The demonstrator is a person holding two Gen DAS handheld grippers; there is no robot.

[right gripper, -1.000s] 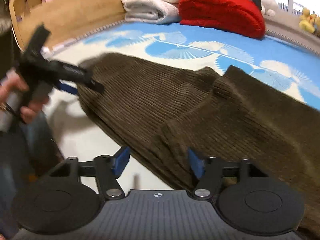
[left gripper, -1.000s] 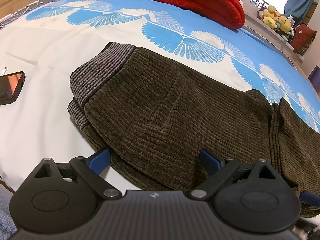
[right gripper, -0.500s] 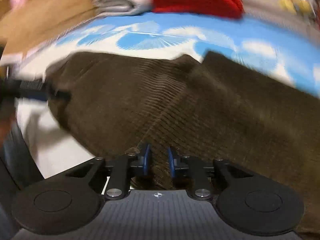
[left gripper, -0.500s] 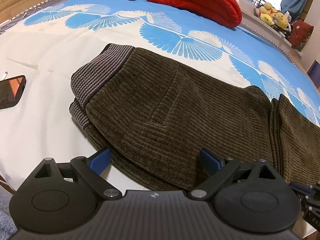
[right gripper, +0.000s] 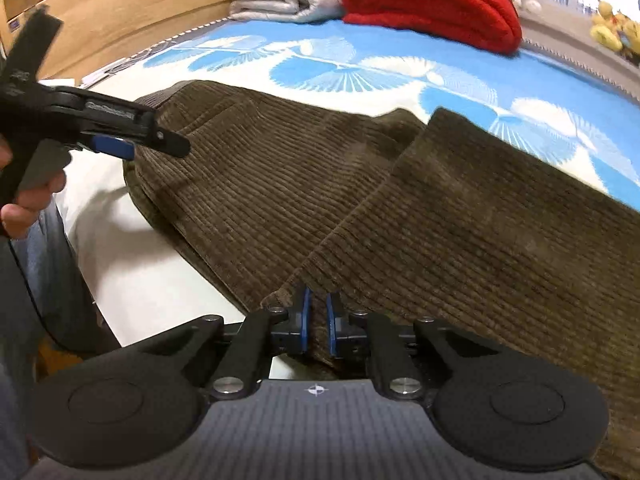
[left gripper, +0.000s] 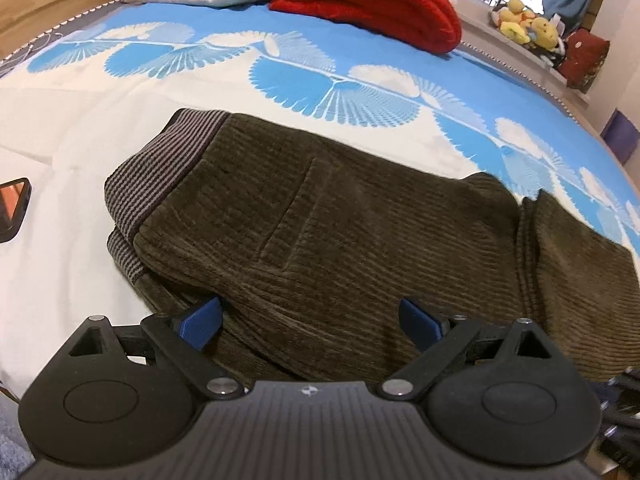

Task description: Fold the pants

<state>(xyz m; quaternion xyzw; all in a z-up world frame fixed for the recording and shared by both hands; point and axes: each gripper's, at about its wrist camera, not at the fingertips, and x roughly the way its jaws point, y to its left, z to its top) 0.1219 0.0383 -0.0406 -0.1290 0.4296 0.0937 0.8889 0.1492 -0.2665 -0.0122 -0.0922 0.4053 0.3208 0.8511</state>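
Left gripper [left gripper: 310, 322] wide open above near edge of brown corduroy pants [left gripper: 360, 232], spread on blue-and-white bedspread [left gripper: 80, 128]; phone [left gripper: 12, 208] far left.

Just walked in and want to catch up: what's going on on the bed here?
A person is folding brown corduroy pants on the bed, holding a claw in each hand. The right claw has just been closing and now pinches the near edge of the pants between its blue pads. The left claw is open over the near edge by the striped waistband, gripping nothing yet. No fold has been lifted so far.
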